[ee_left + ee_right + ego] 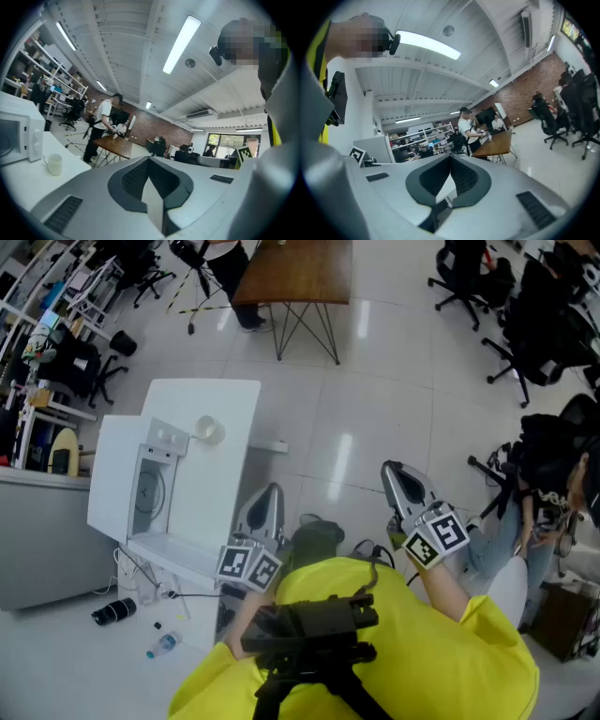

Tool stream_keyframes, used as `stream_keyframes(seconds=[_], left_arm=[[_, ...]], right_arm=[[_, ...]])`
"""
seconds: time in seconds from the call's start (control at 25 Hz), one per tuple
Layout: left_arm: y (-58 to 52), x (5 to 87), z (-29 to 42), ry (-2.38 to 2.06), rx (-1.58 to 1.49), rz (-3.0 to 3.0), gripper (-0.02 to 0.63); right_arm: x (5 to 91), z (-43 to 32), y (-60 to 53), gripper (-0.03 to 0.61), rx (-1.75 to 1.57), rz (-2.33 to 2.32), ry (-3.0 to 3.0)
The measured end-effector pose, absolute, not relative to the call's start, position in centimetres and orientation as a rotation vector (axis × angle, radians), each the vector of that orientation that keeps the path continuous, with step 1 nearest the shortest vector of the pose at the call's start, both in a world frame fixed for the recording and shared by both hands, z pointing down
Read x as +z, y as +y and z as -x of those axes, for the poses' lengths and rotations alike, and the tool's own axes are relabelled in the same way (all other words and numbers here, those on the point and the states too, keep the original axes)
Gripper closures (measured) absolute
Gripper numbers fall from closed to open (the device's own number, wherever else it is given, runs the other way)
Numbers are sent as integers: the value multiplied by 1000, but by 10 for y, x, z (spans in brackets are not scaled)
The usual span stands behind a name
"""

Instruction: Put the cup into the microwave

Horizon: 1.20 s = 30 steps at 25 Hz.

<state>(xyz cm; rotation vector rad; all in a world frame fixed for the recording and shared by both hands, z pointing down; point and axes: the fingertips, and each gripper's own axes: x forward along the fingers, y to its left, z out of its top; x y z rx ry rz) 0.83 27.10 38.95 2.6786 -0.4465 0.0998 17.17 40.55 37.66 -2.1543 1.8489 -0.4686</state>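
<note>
A white cup (208, 429) stands on the white table (234, 399), just beyond the microwave's control panel. The white microwave (122, 474) sits on the table's left part; whether its door is open I cannot tell. In the left gripper view the cup (54, 164) is small at the left, beside the microwave (16, 138). My left gripper (273, 491) is held off the table's right edge, short of the cup, its jaws shut and empty (149, 160). My right gripper (394, 470) hangs over the floor further right, also shut with nothing in it (451, 157).
A wooden table (295, 273) with a person at it stands at the back. Black office chairs (525, 343) fill the right side, and a person (525, 521) sits low at the right. On the floor by the white table lie a bottle (161, 645) and a black cylinder (114, 612).
</note>
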Motion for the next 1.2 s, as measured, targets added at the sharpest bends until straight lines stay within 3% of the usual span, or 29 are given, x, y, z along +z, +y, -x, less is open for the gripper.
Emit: stream_keyframes(seconds=[0.56,0.92,0.96,1.08,1.12,1.2], left_arm=[[51,406,35,-990,-10,-2560,614],[-11,484,55,-1271,292,-2528,614],[-17,500,56,-1287,317,-2516,597],[-31,563,47,-1245,416,-2465,278],[-36,586,43,-1236,457,-2444,216],[-49,630,33,-1231,504,-2403,150]], right_arm=[[359,-145,104,572,-359,1820,2416],[420,-121,-21,572,-633,1603,2667],[425,-118,-33,572,-665,1565,2707],[429,-105,-64,572,-672,1432,2819],[430,-102,-73,572,-661,1399,2842],[434,-100,-88,572,-665,1359,2858]])
